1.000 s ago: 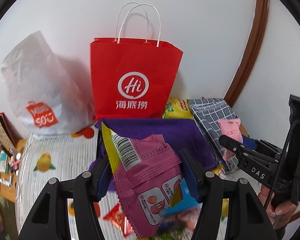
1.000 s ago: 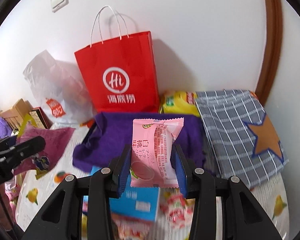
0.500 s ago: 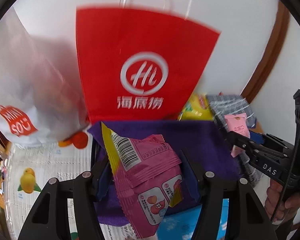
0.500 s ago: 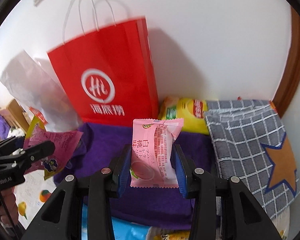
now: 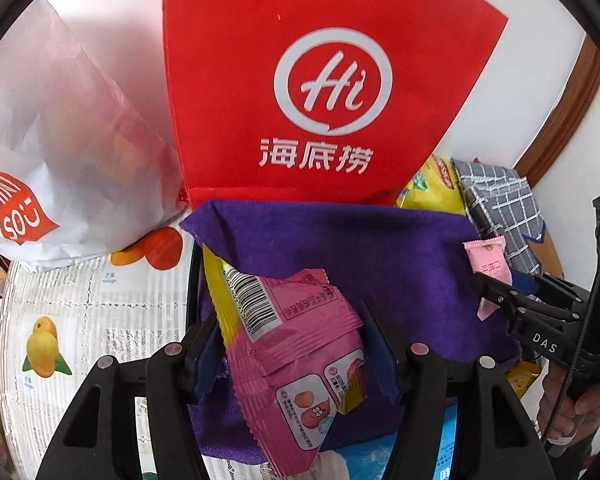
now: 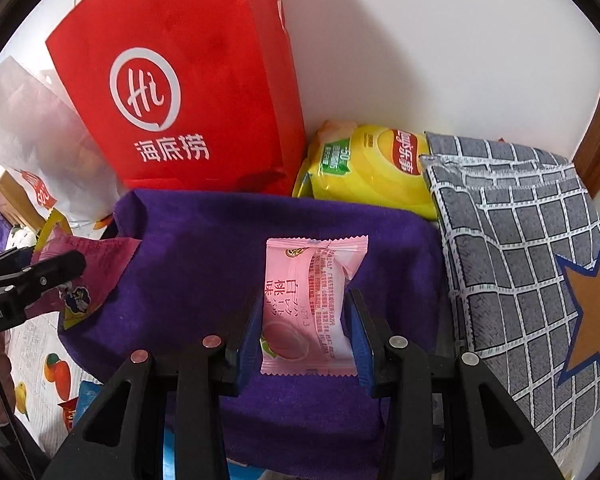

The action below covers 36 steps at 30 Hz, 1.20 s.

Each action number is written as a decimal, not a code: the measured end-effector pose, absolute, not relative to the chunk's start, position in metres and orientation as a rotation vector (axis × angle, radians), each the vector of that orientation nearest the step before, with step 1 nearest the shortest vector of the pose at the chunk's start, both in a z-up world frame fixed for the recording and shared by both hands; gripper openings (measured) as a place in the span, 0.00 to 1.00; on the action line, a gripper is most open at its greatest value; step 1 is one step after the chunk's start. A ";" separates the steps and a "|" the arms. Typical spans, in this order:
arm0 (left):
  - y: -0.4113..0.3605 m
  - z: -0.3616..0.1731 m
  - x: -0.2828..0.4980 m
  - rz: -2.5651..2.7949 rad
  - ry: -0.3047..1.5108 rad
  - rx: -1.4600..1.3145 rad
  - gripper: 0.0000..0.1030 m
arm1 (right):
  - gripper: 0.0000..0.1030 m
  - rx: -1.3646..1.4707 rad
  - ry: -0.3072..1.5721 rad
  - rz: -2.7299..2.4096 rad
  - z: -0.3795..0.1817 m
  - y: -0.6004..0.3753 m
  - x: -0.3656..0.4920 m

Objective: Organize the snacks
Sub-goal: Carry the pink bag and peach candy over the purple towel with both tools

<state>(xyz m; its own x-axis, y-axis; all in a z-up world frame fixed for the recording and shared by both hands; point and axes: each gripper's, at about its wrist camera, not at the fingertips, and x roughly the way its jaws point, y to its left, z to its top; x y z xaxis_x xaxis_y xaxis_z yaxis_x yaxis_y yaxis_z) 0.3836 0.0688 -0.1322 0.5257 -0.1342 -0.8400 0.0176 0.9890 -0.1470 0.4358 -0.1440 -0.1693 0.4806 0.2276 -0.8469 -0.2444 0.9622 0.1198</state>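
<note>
My left gripper [image 5: 288, 344] is shut on a magenta snack packet [image 5: 296, 356] with a yellow edge and a barcode, held over a purple cloth [image 5: 360, 248]. My right gripper [image 6: 305, 332] is shut on a small pink peach snack packet [image 6: 306, 304], also above the purple cloth [image 6: 204, 264]. In the left wrist view the right gripper [image 5: 496, 292] shows at the right edge with its pink packet [image 5: 488, 256]. The right wrist view has the left gripper [image 6: 60, 268] at its left edge with the magenta packet [image 6: 84, 276].
A red paper bag [image 5: 320, 92] stands against the white wall behind the cloth, a white plastic bag [image 5: 60, 152] to its left. A yellow chip bag [image 6: 372, 168] and a grey checked cloth bag [image 6: 532, 248] lie at the right. Loose snacks sit on the fruit-print tablecloth [image 5: 80, 320].
Both grippers have moved forward and down toward the purple cloth and red bag, which now look much larger. Each still holds its packet.
</note>
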 end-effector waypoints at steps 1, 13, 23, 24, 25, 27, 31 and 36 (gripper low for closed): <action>0.068 -0.134 0.385 -0.088 1.020 -0.120 0.59 | 0.40 -0.022 1.034 0.286 -0.170 -0.144 0.436; 0.059 -0.146 0.393 -0.079 1.063 -0.087 0.59 | 0.40 -0.058 1.074 0.298 -0.181 -0.136 0.440; 0.056 -0.154 0.399 -0.093 1.093 -0.084 0.59 | 0.40 -0.066 1.104 0.295 -0.188 -0.136 0.441; 0.056 -0.154 0.400 -0.092 1.095 -0.083 0.59 | 0.40 -0.067 1.106 0.294 -0.188 -0.136 0.441; 0.056 -0.154 0.400 -0.092 1.097 -0.082 0.59 | 0.40 -0.066 1.107 0.294 -0.189 -0.136 0.441; 0.055 -0.154 0.400 -0.093 1.100 -0.081 0.59 | 0.40 -0.069 1.110 0.295 -0.190 -0.135 0.442; 0.055 -0.155 0.401 -0.104 1.114 -0.080 0.59 | 0.40 -0.075 1.117 0.291 -0.192 -0.132 0.443; 0.055 -0.155 0.401 -0.106 1.118 -0.067 0.59 | 0.40 -0.071 1.125 0.287 -0.194 -0.134 0.446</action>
